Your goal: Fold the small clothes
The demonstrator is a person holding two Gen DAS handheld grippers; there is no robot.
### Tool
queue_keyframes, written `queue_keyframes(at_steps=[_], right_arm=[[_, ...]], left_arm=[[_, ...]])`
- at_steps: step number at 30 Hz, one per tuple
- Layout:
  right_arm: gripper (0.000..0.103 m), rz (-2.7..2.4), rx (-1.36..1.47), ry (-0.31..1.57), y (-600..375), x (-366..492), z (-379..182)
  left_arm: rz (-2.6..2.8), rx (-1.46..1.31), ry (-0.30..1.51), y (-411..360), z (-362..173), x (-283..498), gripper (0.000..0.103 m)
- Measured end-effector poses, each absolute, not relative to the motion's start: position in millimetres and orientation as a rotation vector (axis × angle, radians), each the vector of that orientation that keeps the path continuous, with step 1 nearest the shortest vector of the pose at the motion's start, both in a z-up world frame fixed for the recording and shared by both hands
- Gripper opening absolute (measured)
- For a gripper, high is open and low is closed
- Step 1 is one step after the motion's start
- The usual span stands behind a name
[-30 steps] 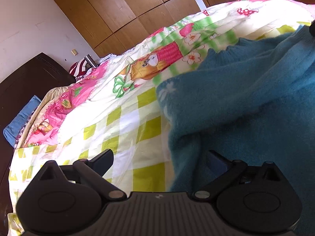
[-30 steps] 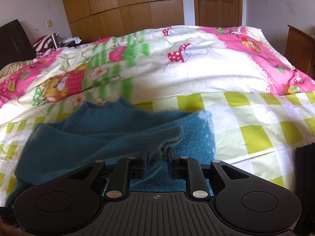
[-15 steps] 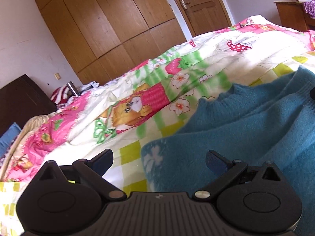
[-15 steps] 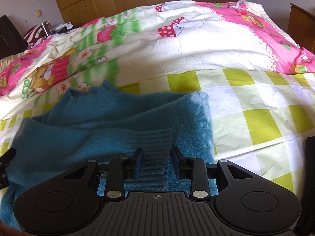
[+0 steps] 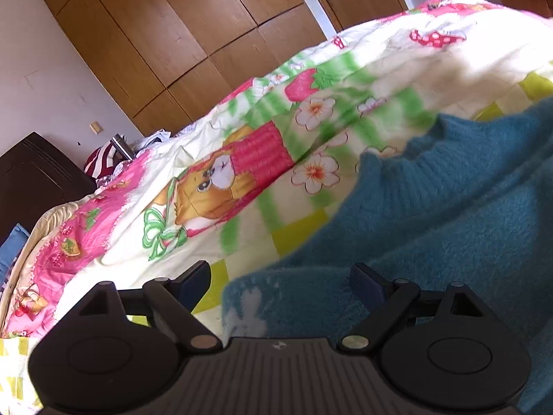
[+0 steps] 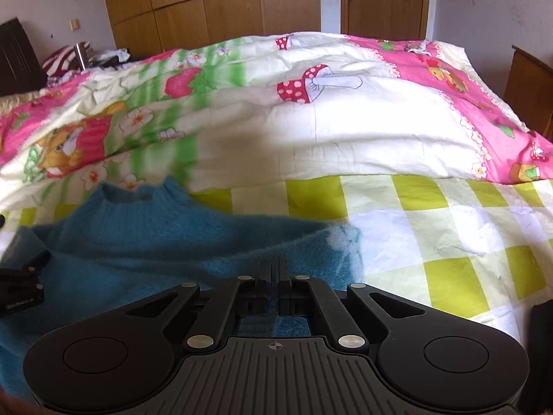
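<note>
A fuzzy blue sweater (image 6: pixel 145 242) lies flat on the yellow-checked sheet (image 6: pixel 449 242), its collar (image 6: pixel 131 193) towards the quilt. My right gripper (image 6: pixel 276 269) is low over the sweater's right part, its fingers pressed together on a fold of the blue knit. In the left wrist view the sweater (image 5: pixel 449 224) fills the right side. My left gripper (image 5: pixel 280 283) is open, and the sweater's near left corner (image 5: pixel 249 304) lies between its fingers without being pinched. That left gripper (image 6: pixel 20 280) also shows at the left edge of the right wrist view.
A cartoon-print quilt (image 6: pixel 311 121) is bunched across the bed behind the sweater. Wooden wardrobes (image 6: pixel 207 7) and a door (image 6: pixel 383 0) stand beyond. A dark headboard (image 5: pixel 31 176) is at the left, a dark object (image 6: pixel 542 332) at the right edge.
My right gripper has closed from half open around the ribbed cuff to fully shut on the knit. My left gripper has moved in over the sweater's corner and stayed open.
</note>
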State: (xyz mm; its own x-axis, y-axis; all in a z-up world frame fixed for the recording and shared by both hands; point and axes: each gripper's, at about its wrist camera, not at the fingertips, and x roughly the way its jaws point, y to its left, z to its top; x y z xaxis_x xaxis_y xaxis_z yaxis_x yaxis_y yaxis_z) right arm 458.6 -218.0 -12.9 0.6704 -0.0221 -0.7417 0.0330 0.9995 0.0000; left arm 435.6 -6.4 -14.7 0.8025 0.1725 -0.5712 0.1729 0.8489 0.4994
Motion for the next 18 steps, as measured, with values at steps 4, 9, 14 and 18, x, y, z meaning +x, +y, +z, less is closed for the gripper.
queue_keyframes(at_steps=[4, 9, 14, 18], right_arm=[[0.01, -0.035, -0.035, 0.811, -215.1, 439.2, -4.6], [0.012, 0.145, -0.131, 0.728, -189.4, 406.8, 20.7], [0.015, 0.387, -0.23, 0.779, -144.9, 452.3, 8.5], [0.016, 0.501, -0.346, 0.919, -122.9, 478.2, -13.2]], left_arm=[[0.015, 0.545, 0.614, 4.6, -4.1, 422.4, 0.1], [0.003, 0.528, 0.598, 28.4, 16.8, 401.0, 0.1], [-0.044, 0.466, 0.618, 35.7, 28.6, 384.3, 0.1], [-0.084, 0.445, 0.625, 32.7, 23.9, 362.6, 0.1]])
